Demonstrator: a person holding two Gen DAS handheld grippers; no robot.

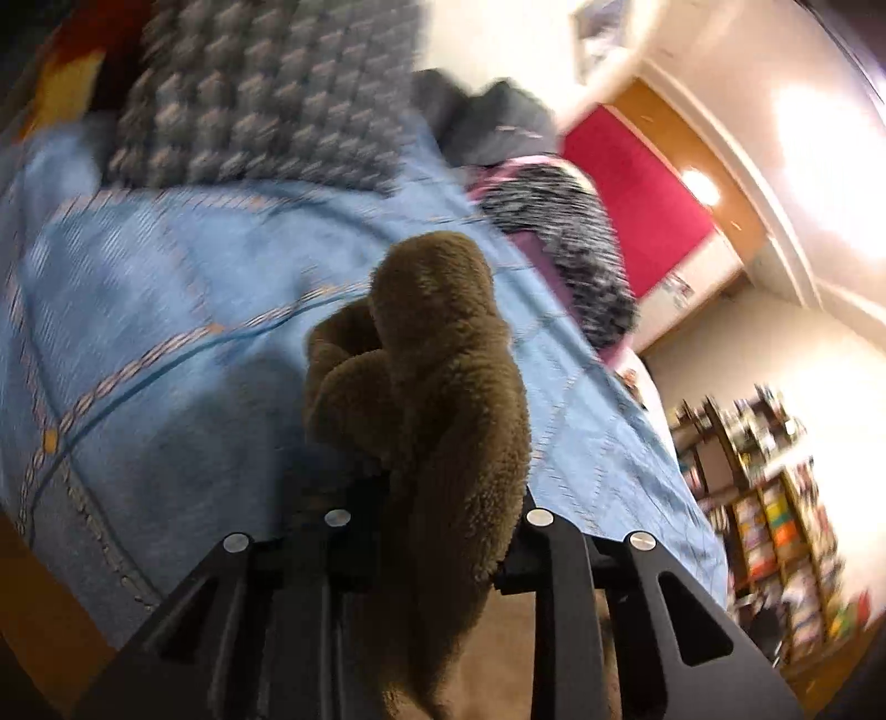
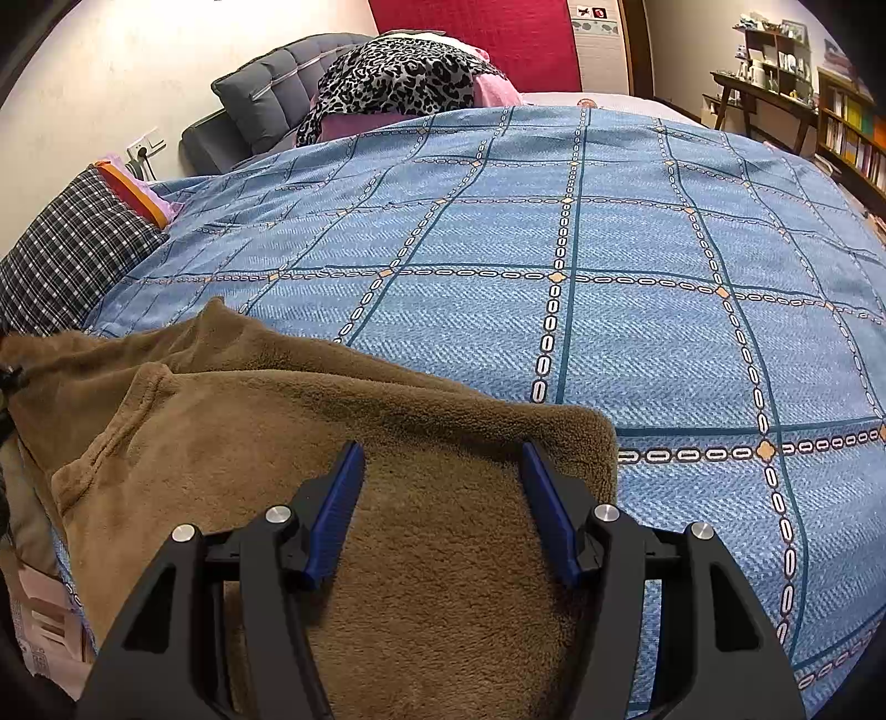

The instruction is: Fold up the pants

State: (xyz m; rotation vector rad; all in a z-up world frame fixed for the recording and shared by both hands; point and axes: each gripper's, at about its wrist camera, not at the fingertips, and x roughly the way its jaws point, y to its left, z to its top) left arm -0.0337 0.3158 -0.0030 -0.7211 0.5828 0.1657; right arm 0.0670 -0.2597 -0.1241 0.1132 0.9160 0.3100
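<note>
Fold was underway, not finished: left gripper (image 1: 426, 487) clamped a bunch of the brown fleece pants (image 2: 310, 443), lifted off the bedspread (image 2: 609, 249). Right gripper (image 2: 440, 504) was spread wide over the flat part, gripping nothing.

A bedroom in a home. Bed spread with a blue checked cover (image 2: 554, 249) across most of the right wrist view. At 11 o'clock, grey tufted headboard cushion (image 2: 271, 94) against a cream wall, leopard-print throw (image 2: 398, 77) heaped over pink bedding. At 9 o'clock, dark plaid pillow (image 2: 66, 249); wall socket (image 2: 145, 145) just above. At 12 o'clock, red wall panel (image 2: 476, 39). At 2 o'clock, wooden shelves (image 2: 853, 133) lined with books, a small desk (image 2: 758, 94) beside them. Same shelving, blurred, at 4 o'clock in the left wrist view.
</note>
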